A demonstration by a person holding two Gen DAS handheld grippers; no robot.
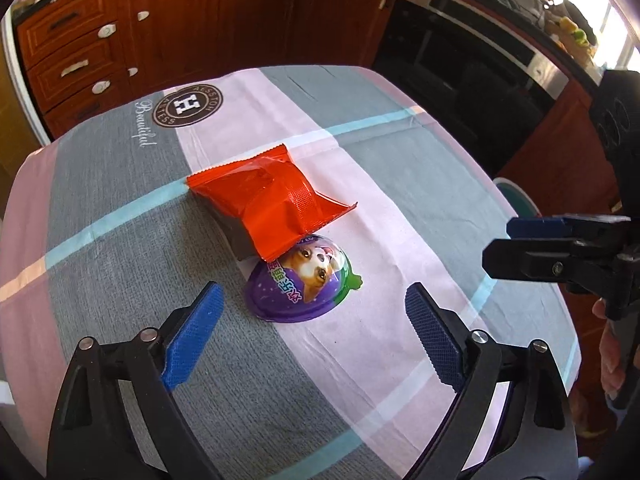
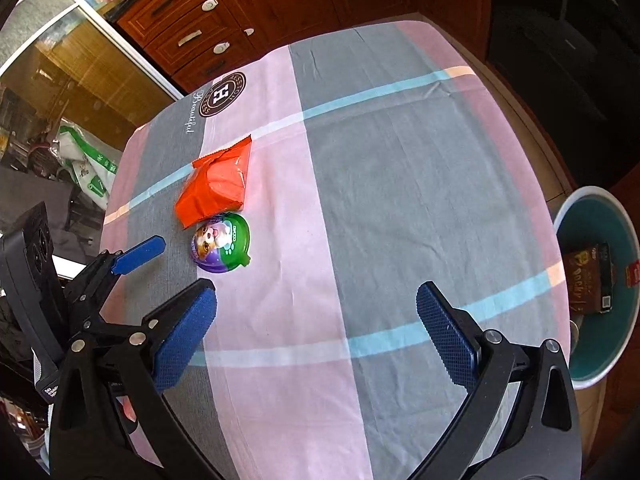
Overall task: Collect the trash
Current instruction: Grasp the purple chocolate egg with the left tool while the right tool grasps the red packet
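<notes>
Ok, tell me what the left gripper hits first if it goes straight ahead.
Probably the purple dog-print cup, centred between the open left gripper fingers; the orange wrapper lies just beyond, overlapping it. Depth is unclear.

Wrapper on table, overlapping capsule — bin beside table, perhaps floor-level

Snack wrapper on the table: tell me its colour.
The snack wrapper is shiny orange-red, shown best in the left wrist view.

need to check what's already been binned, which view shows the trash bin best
The right wrist view. The teal trash bin sits on the floor beside the table, with its open inside visible and a brown box in it. The left wrist view shows only a sliver of its rim past the table edge, nothing of its contents.
</notes>
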